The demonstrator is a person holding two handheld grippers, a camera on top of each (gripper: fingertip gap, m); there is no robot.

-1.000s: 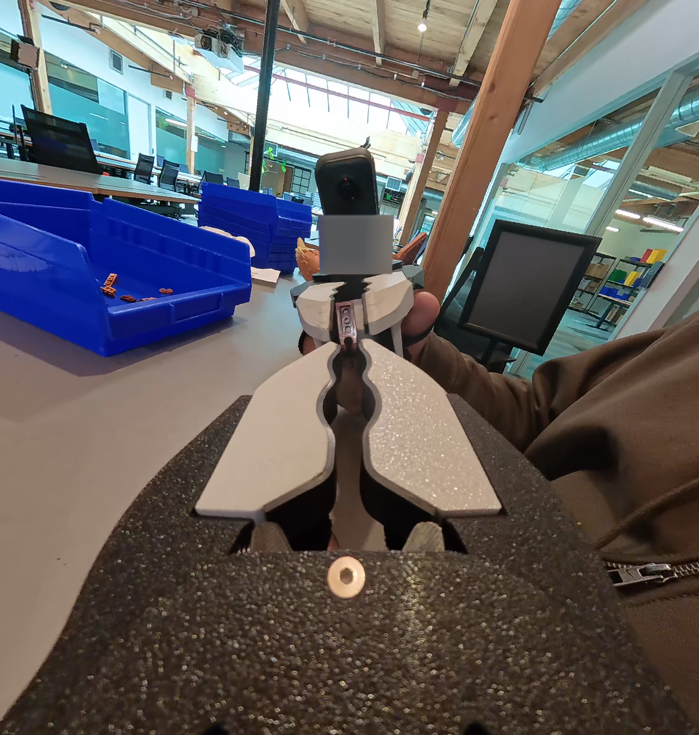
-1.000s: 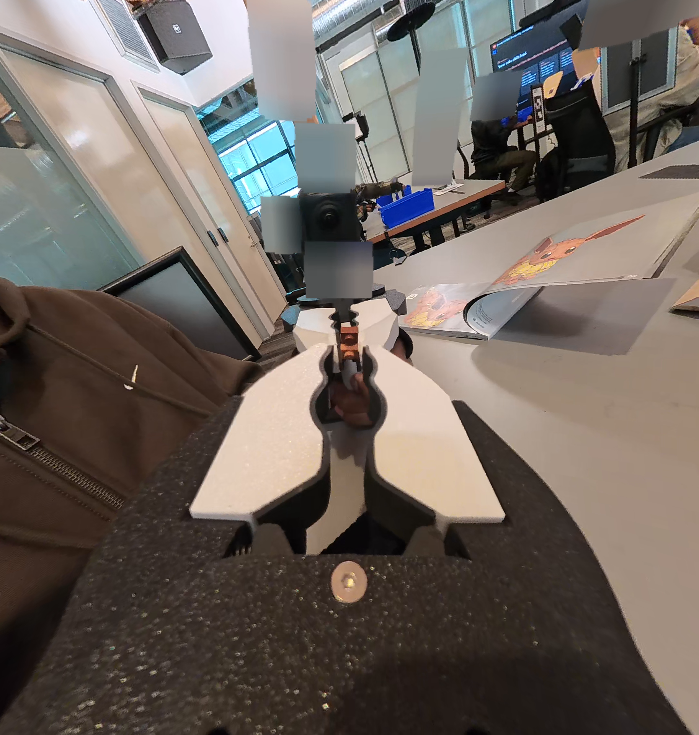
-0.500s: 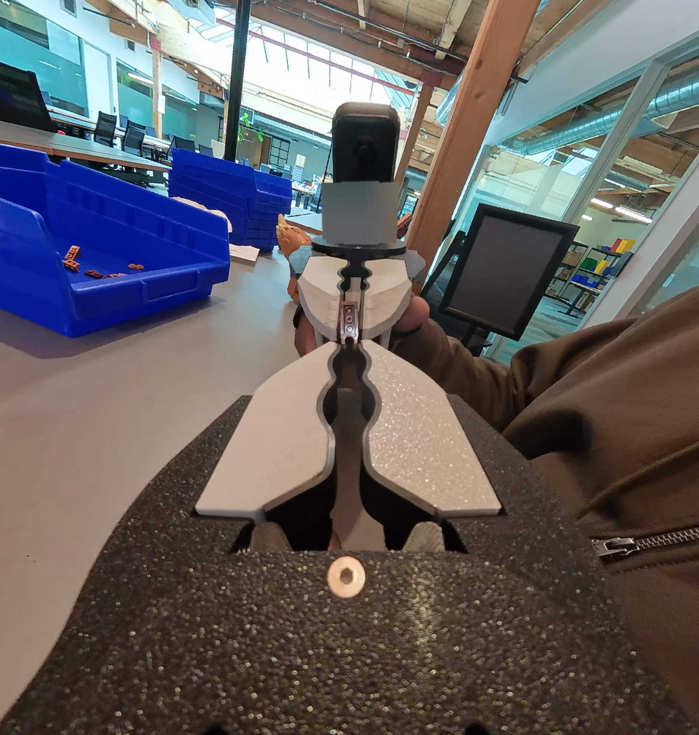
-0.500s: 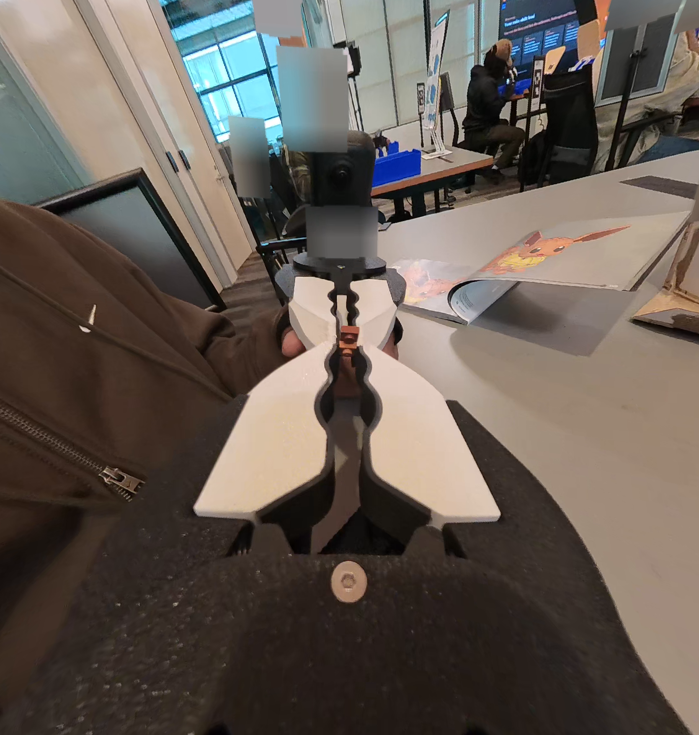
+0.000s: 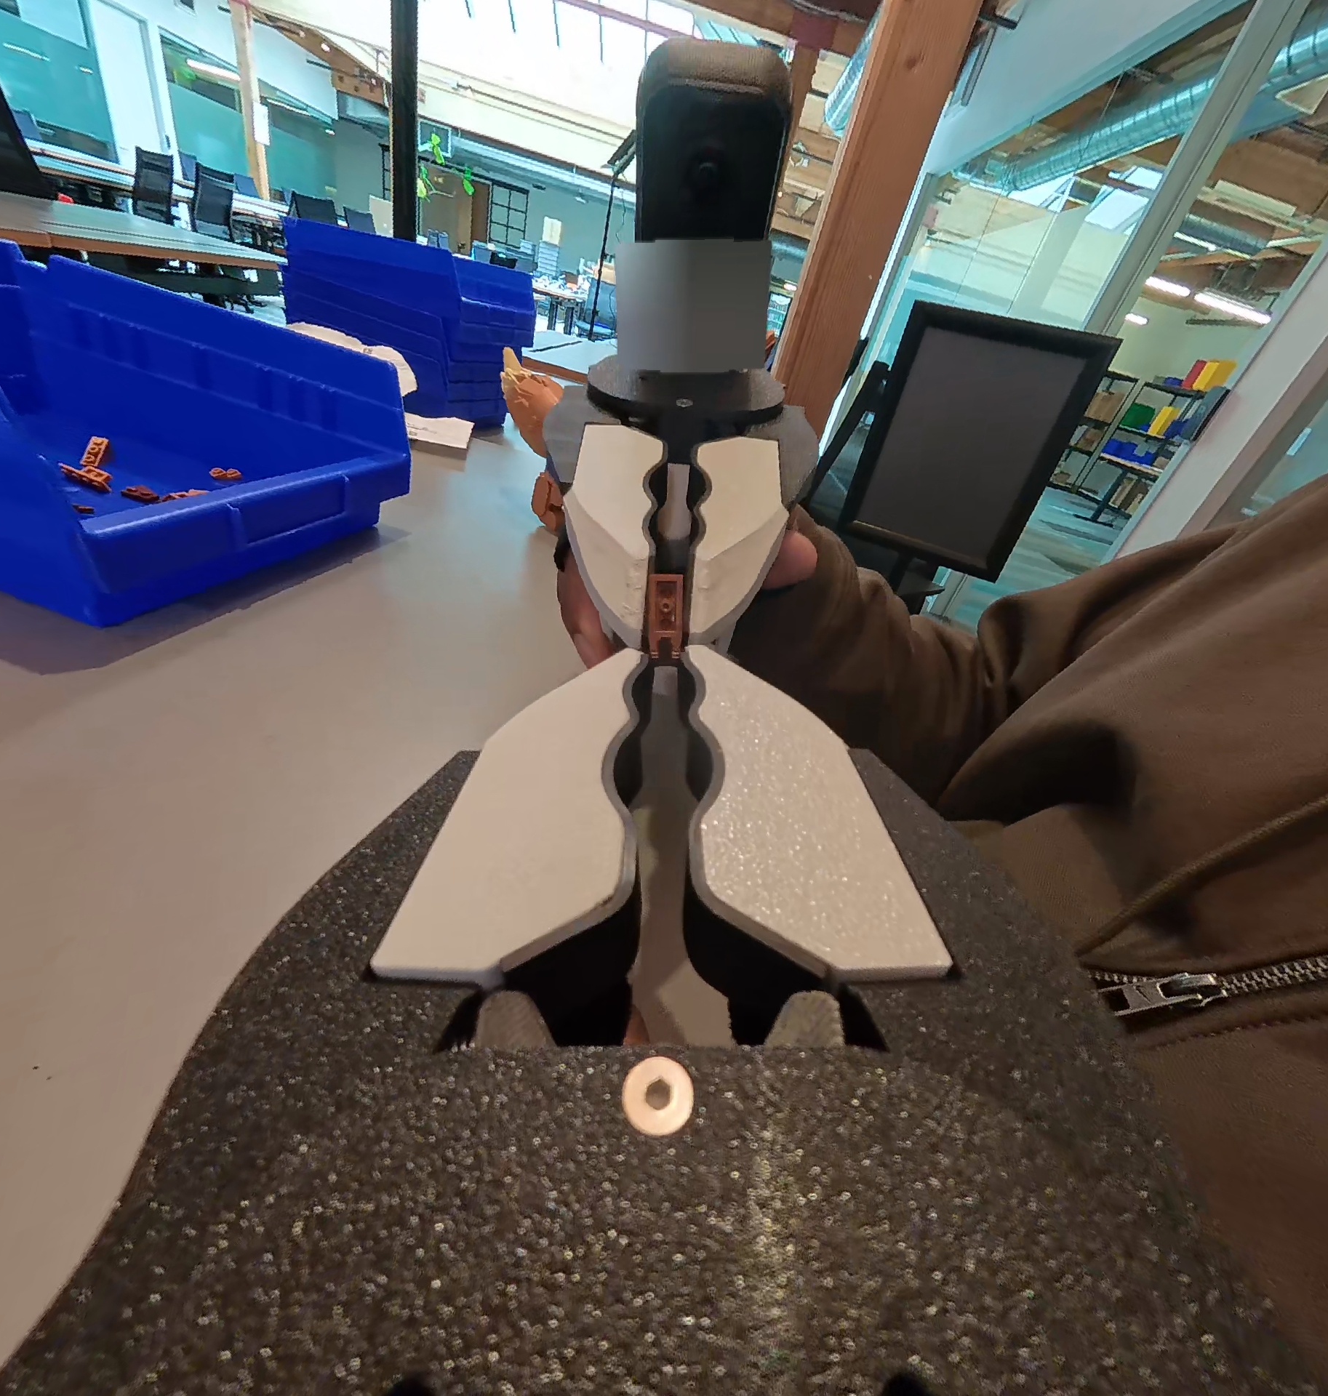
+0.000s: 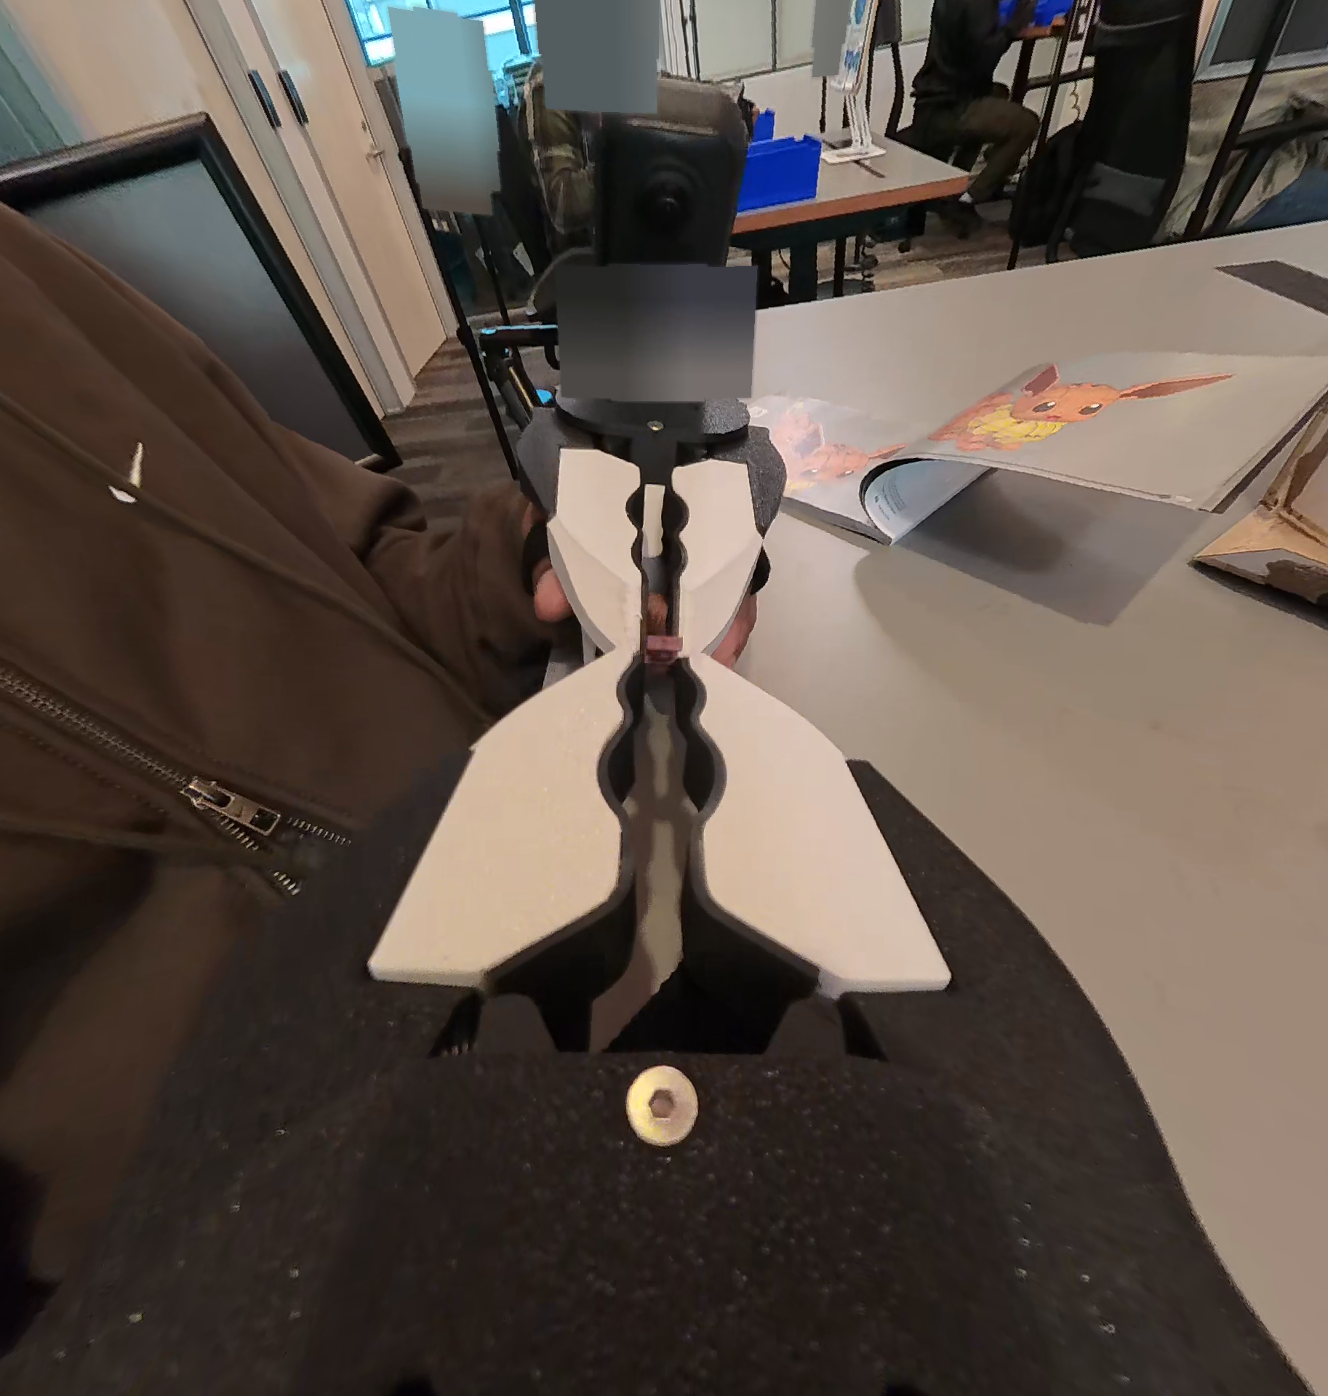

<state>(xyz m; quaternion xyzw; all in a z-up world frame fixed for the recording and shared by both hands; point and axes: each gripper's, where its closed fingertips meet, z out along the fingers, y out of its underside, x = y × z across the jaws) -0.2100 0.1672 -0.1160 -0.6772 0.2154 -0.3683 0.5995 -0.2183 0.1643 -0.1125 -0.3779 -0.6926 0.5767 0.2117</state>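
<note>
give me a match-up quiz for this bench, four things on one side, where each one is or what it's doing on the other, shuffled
Things:
1. blue bin
2. open booklet
3. black framed board
4. brown plate piece

Places or states:
a. stands upright beside the wooden post
b. lies on the grey table with its pages curled
c. sits where the tips of the left claw and the right claw meet
d. has loose small brown pieces on its floor

Pairs: 1-d, 2-b, 3-a, 4-c
</note>
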